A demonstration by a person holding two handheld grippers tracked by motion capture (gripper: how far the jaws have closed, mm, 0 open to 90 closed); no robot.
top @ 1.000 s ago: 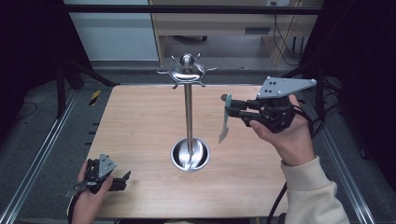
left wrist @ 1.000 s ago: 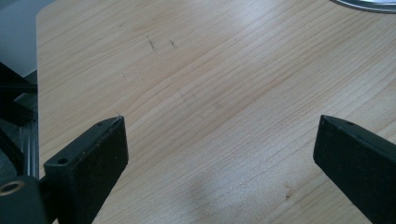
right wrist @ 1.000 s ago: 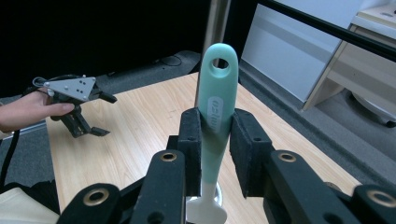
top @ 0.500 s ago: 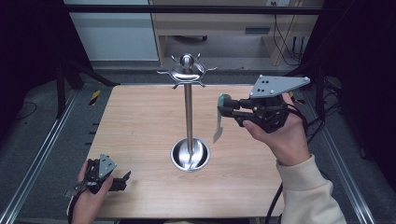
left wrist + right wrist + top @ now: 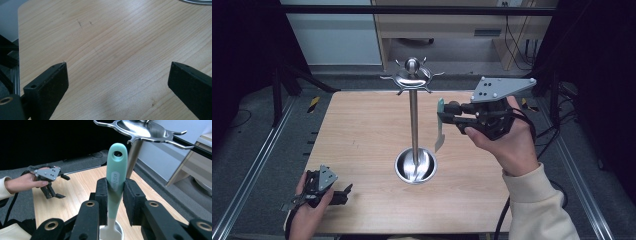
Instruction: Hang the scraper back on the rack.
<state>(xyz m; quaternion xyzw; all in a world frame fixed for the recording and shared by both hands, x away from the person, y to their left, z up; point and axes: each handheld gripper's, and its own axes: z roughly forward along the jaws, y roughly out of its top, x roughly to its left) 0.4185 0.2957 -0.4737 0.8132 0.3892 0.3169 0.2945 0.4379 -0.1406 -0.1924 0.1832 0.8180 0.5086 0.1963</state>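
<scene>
Right of centre in the high view, the right gripper [image 5: 443,117] pinches a mint-green utensil handle [image 5: 440,112] between its black jaws, up in the air just to the right of the steel pole of a utensil stand [image 5: 413,125]. The utensil hangs with its long axis close to vertical: the smooth, matte green handle is at the top, and a pale, flat blade [image 5: 439,141] points down toward the table. In the right gripper view the handle [image 5: 115,180] stands upright in the middle of the frame, rounded at the tip, pierced by an oval hanging hole and carrying a raised maker's mark too small to read; foam-like black pads press it from both sides.

The stand is polished metal: a round dished base [image 5: 415,165], a slim pole, and a shiny domed cap with thin curved hooks [image 5: 412,76] near the top centre of the frame. The table [image 5: 357,130] is light wood with fine straight grain.

At the lower left, the left gripper [image 5: 343,192] rests on the table edge, its jaws spread wide over bare wood.
</scene>
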